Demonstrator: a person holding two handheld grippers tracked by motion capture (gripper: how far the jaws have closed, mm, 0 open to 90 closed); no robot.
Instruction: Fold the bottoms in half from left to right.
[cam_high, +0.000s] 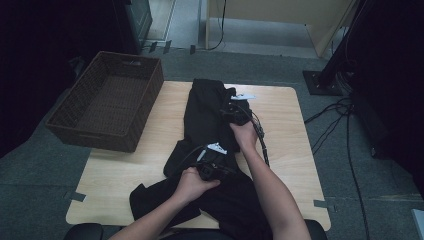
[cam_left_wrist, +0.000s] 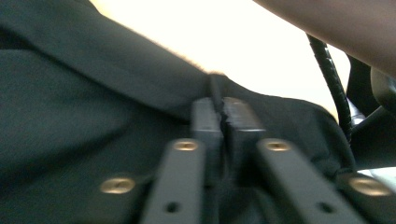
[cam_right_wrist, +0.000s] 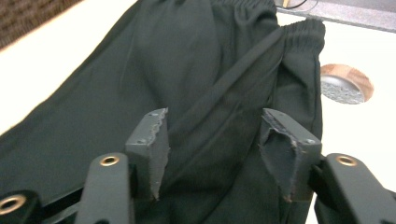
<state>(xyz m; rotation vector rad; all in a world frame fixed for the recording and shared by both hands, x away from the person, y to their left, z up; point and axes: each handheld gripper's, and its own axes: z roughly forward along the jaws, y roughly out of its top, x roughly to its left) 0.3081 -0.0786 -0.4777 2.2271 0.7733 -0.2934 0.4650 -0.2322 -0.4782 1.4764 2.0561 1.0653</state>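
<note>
Black trousers (cam_high: 205, 117) lie lengthwise on the wooden table (cam_high: 285, 145), waistband at the far end, legs bunched toward the near edge. My left gripper (cam_high: 212, 167) sits at the trousers' middle; in the left gripper view its jaws are pressed together on a fold of the black fabric (cam_left_wrist: 140, 84). My right gripper (cam_high: 235, 112) hovers over the upper part near the waistband. Its jaws stand wide apart, the gripper (cam_right_wrist: 212, 140) open above the cloth, with the elastic waistband (cam_right_wrist: 301, 30) ahead of them.
A dark woven basket (cam_high: 107, 100) stands at the table's far left, overhanging the edge. A round cable hole (cam_right_wrist: 345, 83) is in the tabletop beside the waistband. Cables (cam_high: 340, 125) trail over the floor at the right. Bare wood lies left and right of the trousers.
</note>
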